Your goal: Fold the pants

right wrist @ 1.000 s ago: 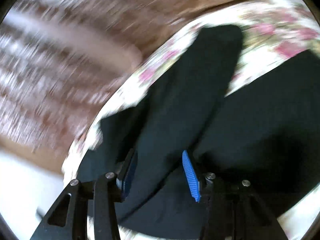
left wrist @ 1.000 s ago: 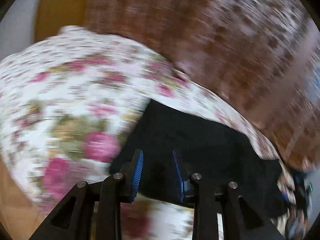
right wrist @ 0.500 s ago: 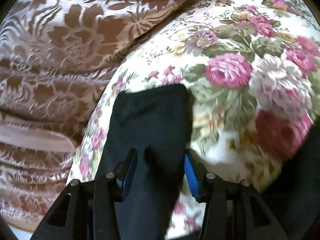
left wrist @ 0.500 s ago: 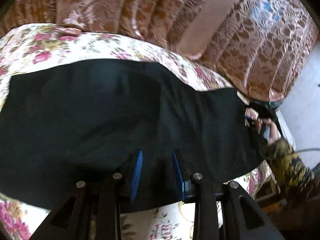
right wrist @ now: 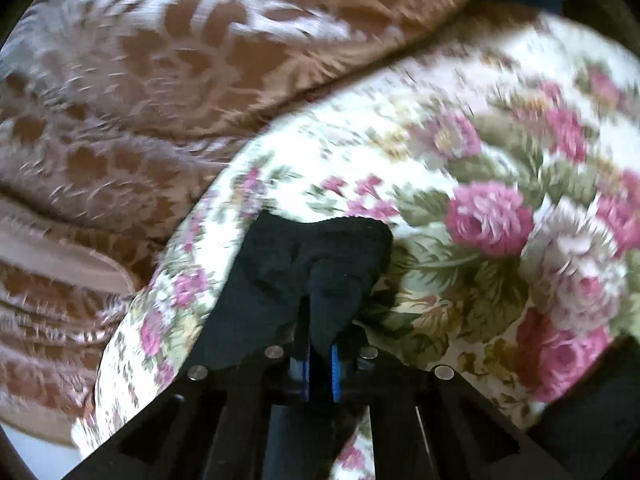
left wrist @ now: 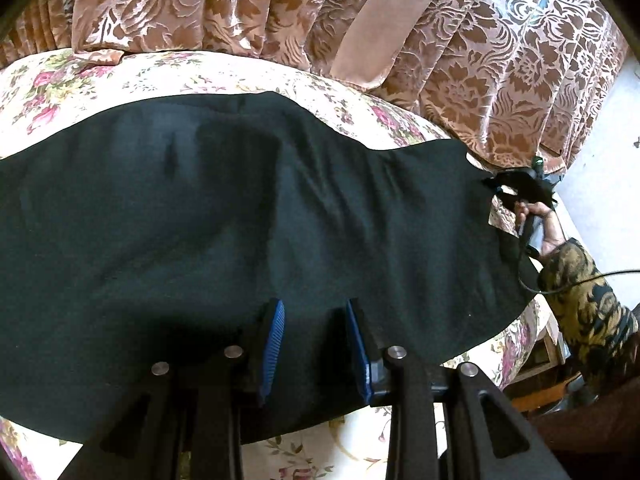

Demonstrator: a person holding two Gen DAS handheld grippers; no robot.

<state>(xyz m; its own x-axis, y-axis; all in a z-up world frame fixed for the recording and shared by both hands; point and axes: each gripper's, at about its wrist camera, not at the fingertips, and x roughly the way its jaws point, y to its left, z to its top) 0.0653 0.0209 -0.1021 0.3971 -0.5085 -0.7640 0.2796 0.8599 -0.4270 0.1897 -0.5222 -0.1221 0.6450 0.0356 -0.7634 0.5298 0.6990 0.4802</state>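
Note:
Black pants (left wrist: 200,220) lie spread across a floral bedsheet (left wrist: 160,76). My left gripper (left wrist: 316,344) hovers open just above the near part of the pants, with nothing between its blue pads. In the left wrist view my right gripper (left wrist: 516,188) shows at the far right end of the pants, held by a hand. In the right wrist view my right gripper (right wrist: 320,360) is shut on the bunched end of a pant leg (right wrist: 304,264), lying on the sheet.
A brown and cream patterned curtain (left wrist: 460,60) hangs behind the bed and shows in the right wrist view (right wrist: 140,100) too. The person's patterned sleeve (left wrist: 584,304) is at the right bed edge, beside a pale floor (left wrist: 600,152).
My right gripper has closed on the end of the pant leg, which now bunches up. My left gripper has stayed open over the pants, barely moving in the last half second.

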